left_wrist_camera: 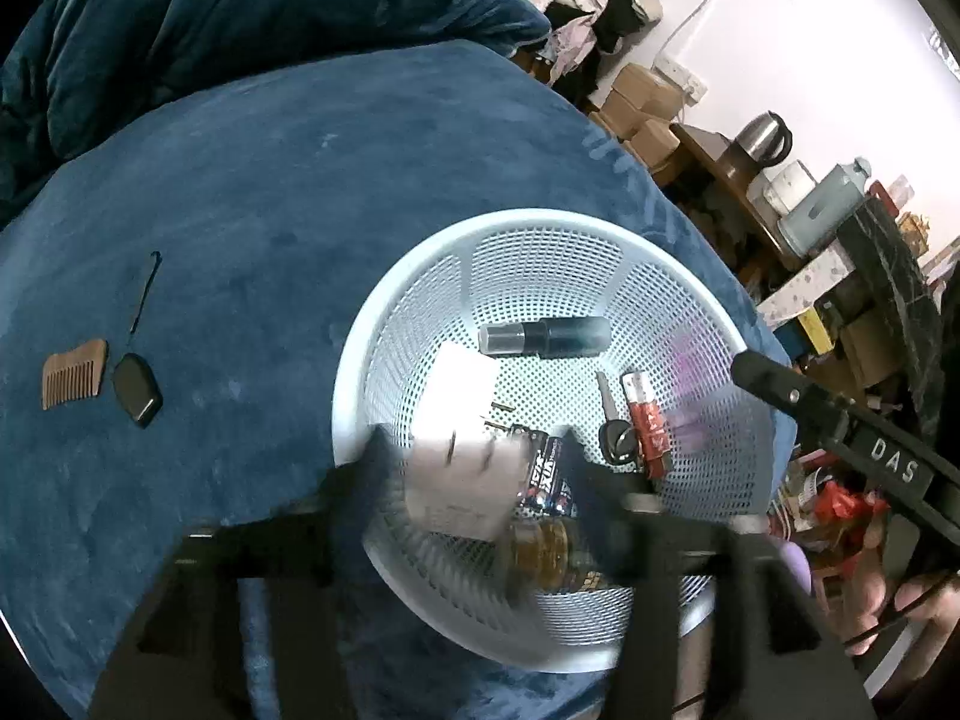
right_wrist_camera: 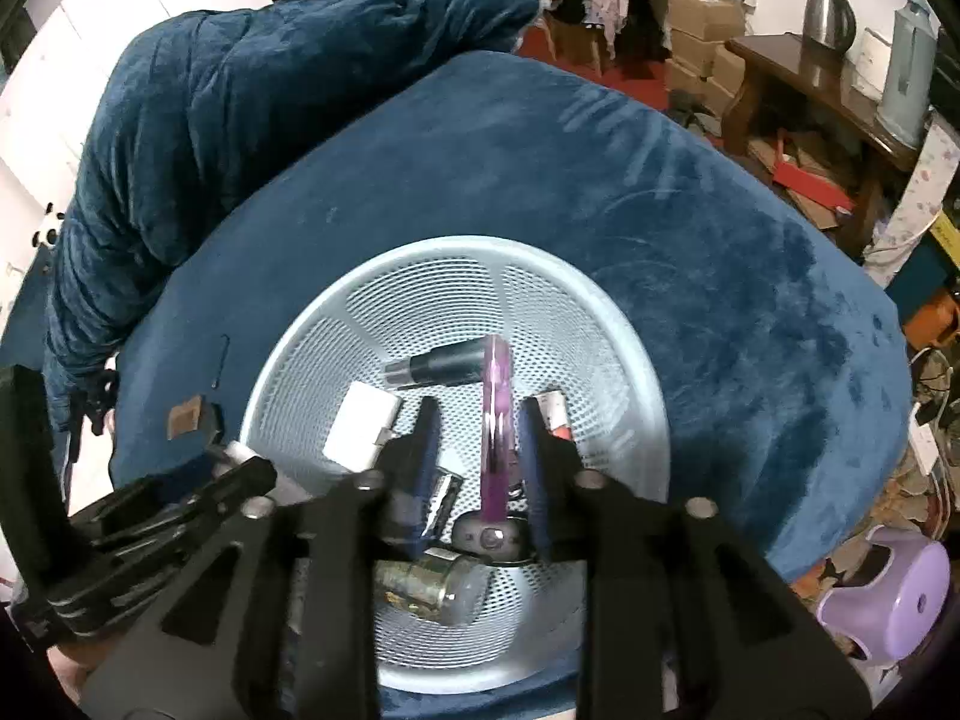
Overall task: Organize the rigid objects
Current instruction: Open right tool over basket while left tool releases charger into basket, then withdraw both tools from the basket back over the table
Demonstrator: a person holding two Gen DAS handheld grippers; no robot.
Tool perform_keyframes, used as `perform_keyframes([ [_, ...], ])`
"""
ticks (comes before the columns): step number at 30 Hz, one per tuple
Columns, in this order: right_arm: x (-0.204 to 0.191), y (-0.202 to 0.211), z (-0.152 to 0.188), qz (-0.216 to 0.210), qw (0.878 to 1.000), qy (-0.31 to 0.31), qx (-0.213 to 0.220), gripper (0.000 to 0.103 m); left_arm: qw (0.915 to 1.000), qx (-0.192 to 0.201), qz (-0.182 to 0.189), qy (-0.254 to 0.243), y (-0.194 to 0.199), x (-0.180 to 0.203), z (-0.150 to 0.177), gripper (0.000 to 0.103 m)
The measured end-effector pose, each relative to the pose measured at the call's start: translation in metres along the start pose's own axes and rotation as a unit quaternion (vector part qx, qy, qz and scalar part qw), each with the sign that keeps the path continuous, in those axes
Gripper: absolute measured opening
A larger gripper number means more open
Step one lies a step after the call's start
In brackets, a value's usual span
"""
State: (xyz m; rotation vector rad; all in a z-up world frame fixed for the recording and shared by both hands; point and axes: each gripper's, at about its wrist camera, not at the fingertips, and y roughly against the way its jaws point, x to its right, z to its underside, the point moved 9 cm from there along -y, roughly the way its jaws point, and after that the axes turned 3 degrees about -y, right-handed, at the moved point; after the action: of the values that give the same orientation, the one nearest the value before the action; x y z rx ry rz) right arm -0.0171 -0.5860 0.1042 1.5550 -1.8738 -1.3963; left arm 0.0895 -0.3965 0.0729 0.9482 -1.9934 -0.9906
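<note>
— Grippers, state?
— Left gripper (left_wrist_camera: 474,474): fingers apart, low over near side of basket (left_wrist_camera: 510,222), clamped on nothing. White box (left_wrist_camera: 459,387) and battery pack (left_wrist_camera: 543,474) under the gap, blurred, not pinched as far as can be told.
— Right?
— Right gripper (right_wrist_camera: 477,438): fingers apart too. Purple flat piece (right_wrist_camera: 497,396) standing on edge in the gap, closer to the right-hand finger, gap showing on the other side. Reads as let go, not gripped.
— Basket contents?
— Dark spray bottle (left_wrist_camera: 543,337) toward far side, key (left_wrist_camera: 612,426) and red cylinder (left_wrist_camera: 645,420) toward right side, amber jar (left_wrist_camera: 540,552) against near wall. All inside.
— Still out?
— Three things, on blue cover (left_wrist_camera: 300,180), near its left edge, well apart from basket: wooden comb (left_wrist_camera: 73,381), black flat case (left_wrist_camera: 137,390) just beside it, thin black hook (left_wrist_camera: 144,291) beyond those.
— Step?
— Drop-off into basket, both sides. Judged mostly done, three to go.
— Next?
— Probably lift both clear of rim, swing left one to left edge. Comb first: flat on soft pile, so needs a low approach across its narrow width. Hook thin, likely hardest to pinch.
</note>
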Motion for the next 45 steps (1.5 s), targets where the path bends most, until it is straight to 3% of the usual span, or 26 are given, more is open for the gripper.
perform_keyframes([
  [2,0.002,0.002,0.0,0.0,1.0,-0.004,0.005,0.057,0.9999,0.009,-0.002,0.012,0.004,-0.005,-0.003,0.084],
  [4,0.004,0.005,0.001,0.003,1.0,-0.006,0.008,0.057,0.9997,0.013,-0.011,0.016,0.007,-0.009,-0.004,0.085],
  [6,0.005,0.005,0.003,0.008,1.0,-0.007,0.006,0.062,0.9993,0.016,-0.028,0.015,0.01,-0.015,-0.004,0.1],
  [7,0.006,0.005,0.004,0.008,1.0,-0.009,0.002,0.066,0.9989,0.022,-0.038,0.016,0.012,-0.018,-0.004,0.103],
  [9,0.006,0.005,0.006,0.009,1.0,-0.01,0.0,0.09,0.998,0.03,-0.053,0.017,0.015,-0.024,-0.004,0.103],
  [11,0.007,0.007,0.008,0.014,1.0,-0.01,0.003,0.101,0.9976,0.029,-0.061,0.018,0.016,-0.029,-0.003,0.103],
  [45,-0.012,0.003,0.043,0.038,0.998,0.028,-0.029,0.103,0.9953,0.026,-0.088,0.029,0.035,-0.067,0.021,0.103],
])
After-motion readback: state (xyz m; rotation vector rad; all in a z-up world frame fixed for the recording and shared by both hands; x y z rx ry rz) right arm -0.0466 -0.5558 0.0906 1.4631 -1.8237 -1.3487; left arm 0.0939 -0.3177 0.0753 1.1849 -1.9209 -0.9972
